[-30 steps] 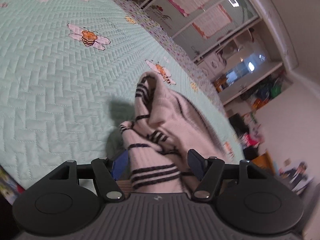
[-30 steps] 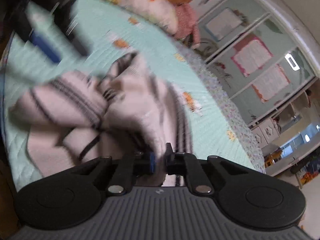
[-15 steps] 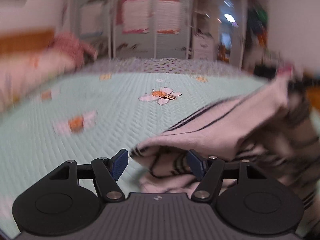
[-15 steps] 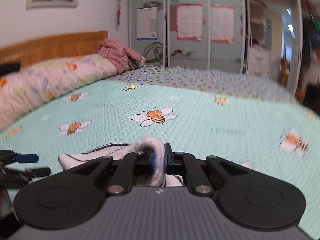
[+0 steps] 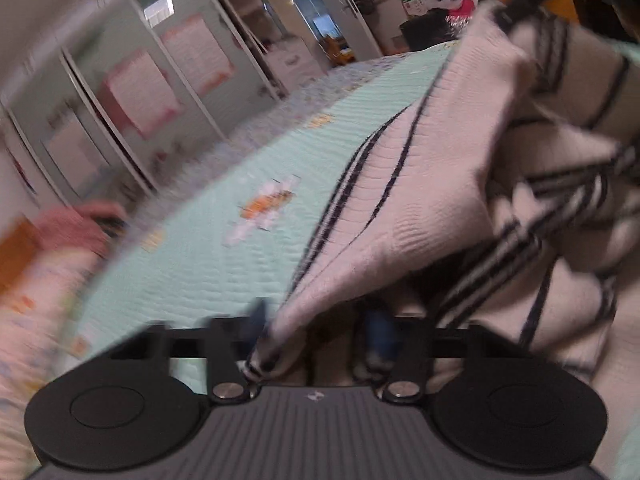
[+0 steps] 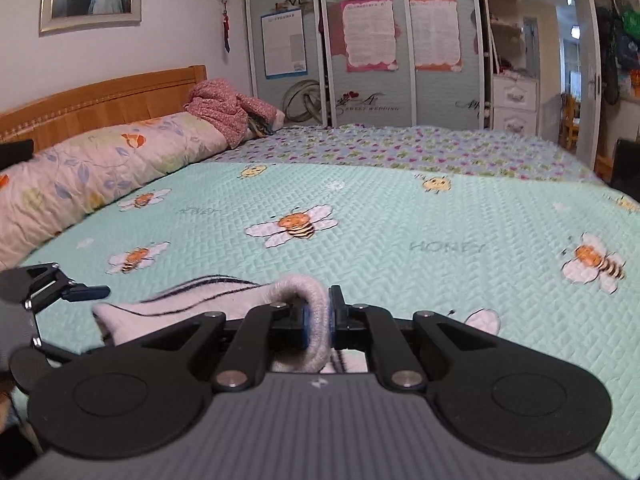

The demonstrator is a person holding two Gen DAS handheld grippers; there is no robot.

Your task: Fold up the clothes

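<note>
Left wrist view, heavily blurred: at nine o'clock a pink garment lies by the floral pillow roll. Toward the centre spreads the mint quilted bedspread with a smeared bee motif. At six o'clock the left gripper has its blue-tipped fingers spread wide, and a striped corner of the white knit sweater hangs down between them, nearer the left finger; I cannot tell whether either pad touches it. From there the sweater, white with black stripes, rises and bunches toward two and three o'clock, filling the right of the frame.

Right wrist view, sharp: at nine o'clock the left gripper shows from the side, its blue tip just beside the sweater's far edge. At ten o'clock the floral pillow roll lies along the wooden headboard, with the pink garment at its end. At six o'clock the right gripper has its fingers closed narrow on a thick rolled fold of the white knit sweater, which trails leftward over the bedspread. A bee motif sits at twelve o'clock, another at three. Wardrobe doors with pink notices stand behind the bed.
</note>
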